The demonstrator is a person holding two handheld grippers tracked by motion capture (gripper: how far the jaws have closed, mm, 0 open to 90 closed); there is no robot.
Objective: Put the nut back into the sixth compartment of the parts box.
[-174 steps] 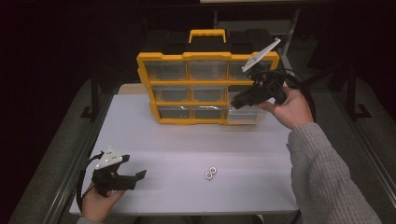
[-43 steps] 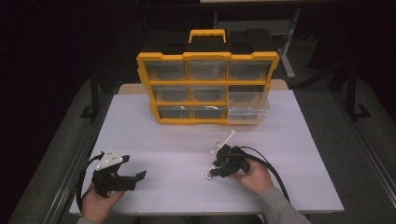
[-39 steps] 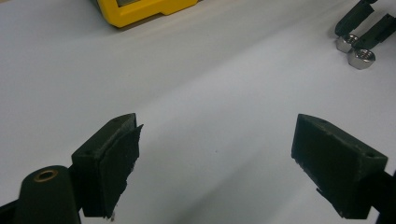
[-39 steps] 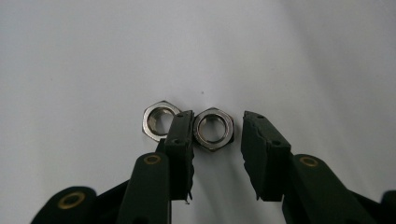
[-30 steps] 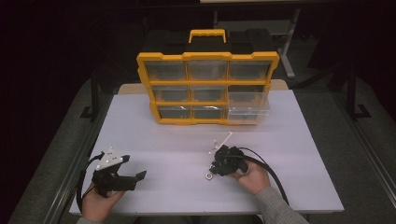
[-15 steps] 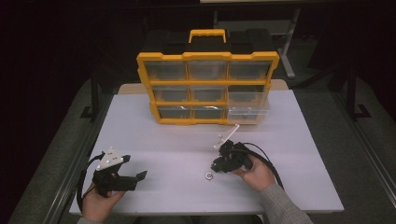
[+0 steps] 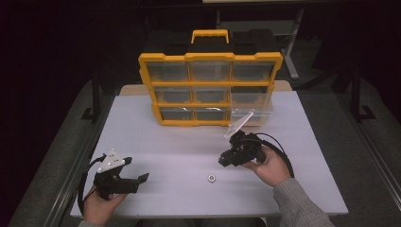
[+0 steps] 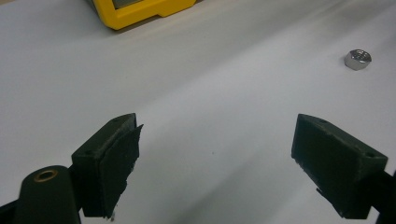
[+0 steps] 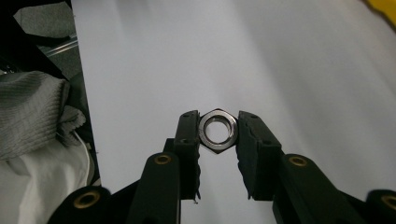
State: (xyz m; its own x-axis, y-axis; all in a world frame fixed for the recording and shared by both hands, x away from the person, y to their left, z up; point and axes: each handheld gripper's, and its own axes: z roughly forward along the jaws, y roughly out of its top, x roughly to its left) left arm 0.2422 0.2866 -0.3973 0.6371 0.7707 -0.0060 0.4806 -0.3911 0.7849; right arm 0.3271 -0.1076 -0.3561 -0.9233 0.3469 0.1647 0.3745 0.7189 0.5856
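Wide-spread tool, nut beyond

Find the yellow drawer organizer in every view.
High view: the yellow organizer stands upright at the back centre of the table.
Left gripper view: its bottom corner is at the top edge, left of centre.
Right gripper view: a yellow sliver in the top right corner, beyond the held hex nut, is probably the organizer.
Shared landmark: the white table top.

Held hex nut: shiny polished metal. Loose nut: same bright metal. Right claw jaws: matt black plastic, brass-coloured inserts. Surface: white, smooth, matt. Organizer: yellow plastic, clear glossy drawers. Sleeve: grey knit cloth.
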